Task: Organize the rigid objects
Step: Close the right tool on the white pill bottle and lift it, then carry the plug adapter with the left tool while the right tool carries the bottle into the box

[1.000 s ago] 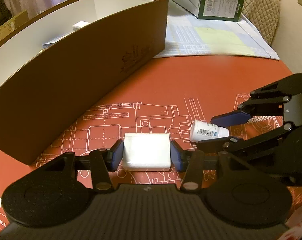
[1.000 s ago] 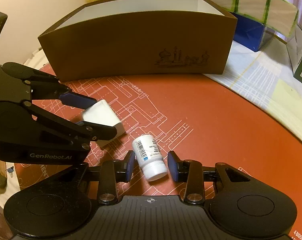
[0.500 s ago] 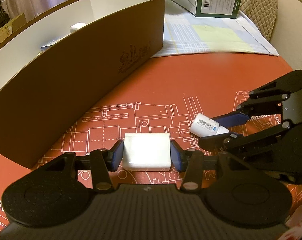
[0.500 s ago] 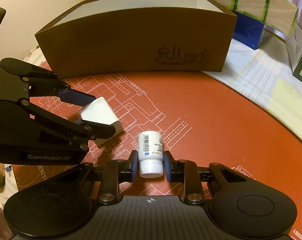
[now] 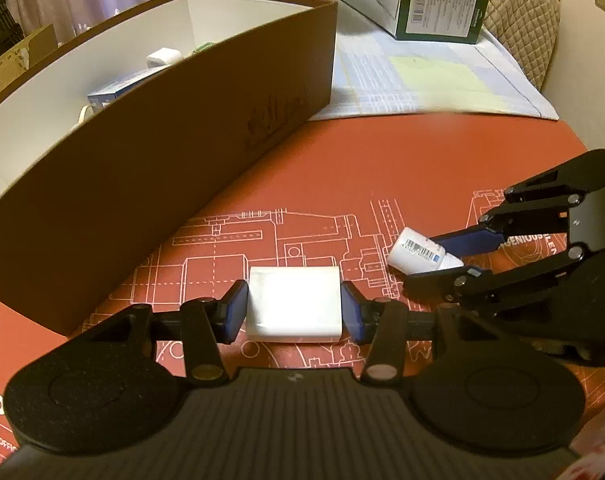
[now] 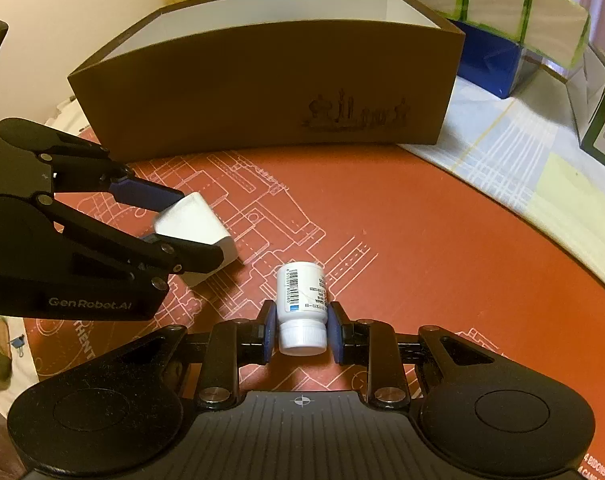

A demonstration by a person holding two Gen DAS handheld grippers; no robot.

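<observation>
Warm, dim indoor light; glare blows out the white rectangular block [image 5: 293, 305]; fisheye bends edges, corners go dark.

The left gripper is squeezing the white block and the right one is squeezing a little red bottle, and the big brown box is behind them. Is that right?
Almost. The bottle in the right gripper is white with a barcode label, not red; only the mat under it is red. The right wrist view shows it. The left gripper does squeeze the white block, with the brown box behind.
</observation>
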